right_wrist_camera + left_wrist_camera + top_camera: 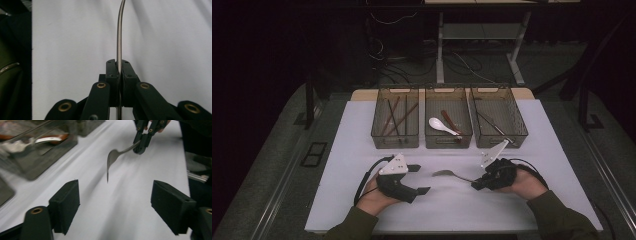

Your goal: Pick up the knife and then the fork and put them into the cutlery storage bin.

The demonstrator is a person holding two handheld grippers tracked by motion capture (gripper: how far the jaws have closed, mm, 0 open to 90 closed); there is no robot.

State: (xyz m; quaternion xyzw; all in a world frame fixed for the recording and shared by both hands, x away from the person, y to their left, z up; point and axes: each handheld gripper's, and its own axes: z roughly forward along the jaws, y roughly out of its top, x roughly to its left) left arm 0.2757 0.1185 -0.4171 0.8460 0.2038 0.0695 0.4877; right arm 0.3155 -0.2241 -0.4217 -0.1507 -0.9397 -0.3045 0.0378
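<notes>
high view: three smoked translucent plastic bins stand in a row at the far edge of the white table (362, 200). the left bin (395, 118) holds dark chopsticks, the middle bin (448, 119) a white ceramic spoon (442, 125) and a brown one, the right bin (498, 118) metal cutlery. the sorting appears well advanced; the one loose piece is the grey metal fork (447, 174), gripped at its handle end by the right gripper (476, 185), head pointing toward the table's centre, well short of the bins. its delivery, judged to be into the right bin with the other metal pieces, is not yet done. the right hand (524, 184) rests low near the table's near edge. the left gripper (418, 179) lies near the table, jaws spread and holding nothing, aimed across at the fork.

left gripper view: the two black jaws stand wide apart over bare table. beyond them the fork (112, 157) hangs clear of the surface, turned on edge, tines down, held by the right gripper (141, 146).

right gripper view: the jaws are clenched on the fork's thin handle (119, 42), seen edge-on, curving away at the top.
</notes>
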